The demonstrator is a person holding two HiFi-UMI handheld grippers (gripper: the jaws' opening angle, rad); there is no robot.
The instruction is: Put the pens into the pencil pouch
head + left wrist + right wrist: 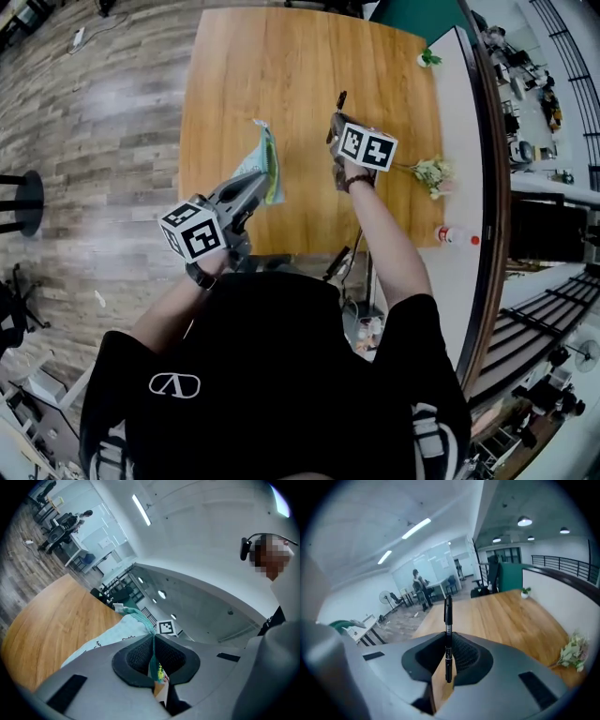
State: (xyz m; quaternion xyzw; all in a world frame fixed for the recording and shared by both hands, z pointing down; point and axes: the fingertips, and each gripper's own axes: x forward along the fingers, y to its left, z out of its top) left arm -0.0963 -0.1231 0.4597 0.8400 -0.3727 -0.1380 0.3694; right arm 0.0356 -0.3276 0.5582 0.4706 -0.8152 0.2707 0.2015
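Just one pen (448, 616) showing: slim, black, with a pale printed band. It stands upright, pinched in the right gripper (448, 660), up off the wooden table (511, 616). The pencil pouch (123, 630) is pale mint fabric with a teal zipper edge, and that edge is clamped in the left gripper (153, 658).
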